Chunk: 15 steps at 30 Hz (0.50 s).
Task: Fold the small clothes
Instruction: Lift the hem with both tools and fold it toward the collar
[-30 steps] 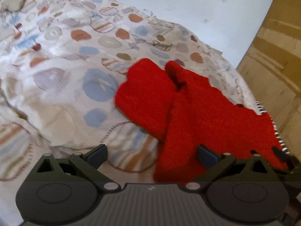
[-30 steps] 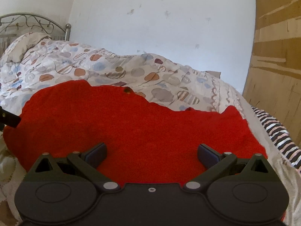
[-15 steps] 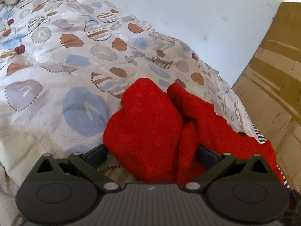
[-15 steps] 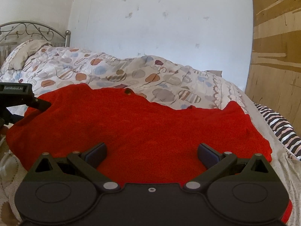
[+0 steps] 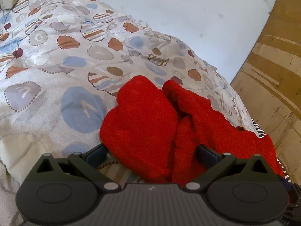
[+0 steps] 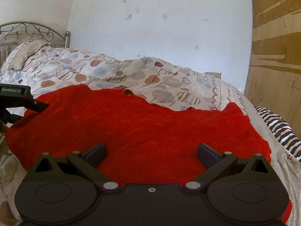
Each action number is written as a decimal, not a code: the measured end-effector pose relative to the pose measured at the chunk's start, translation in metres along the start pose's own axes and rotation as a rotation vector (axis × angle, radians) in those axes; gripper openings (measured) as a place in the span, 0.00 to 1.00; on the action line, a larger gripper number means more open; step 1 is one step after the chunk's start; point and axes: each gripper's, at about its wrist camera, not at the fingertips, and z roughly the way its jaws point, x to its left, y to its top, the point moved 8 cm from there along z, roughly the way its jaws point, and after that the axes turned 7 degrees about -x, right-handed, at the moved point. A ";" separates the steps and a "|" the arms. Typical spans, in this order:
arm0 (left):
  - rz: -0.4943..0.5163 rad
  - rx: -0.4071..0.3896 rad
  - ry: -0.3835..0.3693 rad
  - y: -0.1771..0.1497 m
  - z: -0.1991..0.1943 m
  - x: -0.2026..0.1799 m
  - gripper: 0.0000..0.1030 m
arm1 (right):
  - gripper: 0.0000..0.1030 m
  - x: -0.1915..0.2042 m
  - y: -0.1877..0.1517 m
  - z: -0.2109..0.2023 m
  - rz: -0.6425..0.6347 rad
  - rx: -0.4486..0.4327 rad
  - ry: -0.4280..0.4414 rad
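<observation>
A red fuzzy garment (image 5: pixel 150 124) lies on the patterned bedspread (image 5: pixel 56 71). In the left wrist view its bunched end sits between the wide-open fingers of my left gripper (image 5: pixel 151 151), which has not closed on it. In the right wrist view the garment (image 6: pixel 141 128) spreads wide and fairly flat, and my right gripper (image 6: pixel 151 151) is open just above its near edge. The left gripper also shows in the right wrist view (image 6: pixel 28 103) at the garment's left end.
A black-and-white striped cloth (image 6: pixel 278 130) lies at the bed's right edge. A wooden panel (image 6: pixel 276 47) stands on the right, a white wall (image 6: pixel 160 22) behind. A metal headboard (image 6: pixel 28 30) and a pillow (image 6: pixel 24 54) are at the far left.
My left gripper has come in low at the garment's bunched left end, which now sits between its open fingers. The right gripper has stayed open, rising slightly over the near edge.
</observation>
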 end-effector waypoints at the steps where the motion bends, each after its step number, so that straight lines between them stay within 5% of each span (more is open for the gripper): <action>1: -0.001 0.001 0.000 0.000 0.000 0.001 1.00 | 1.00 0.000 0.000 0.000 0.000 0.000 0.000; 11: -0.025 0.009 0.024 0.001 0.000 0.003 0.99 | 1.00 0.000 0.001 -0.001 -0.001 -0.003 -0.003; 15: -0.015 0.006 0.045 0.005 -0.006 0.000 0.73 | 1.00 0.000 0.000 -0.001 -0.001 -0.003 -0.003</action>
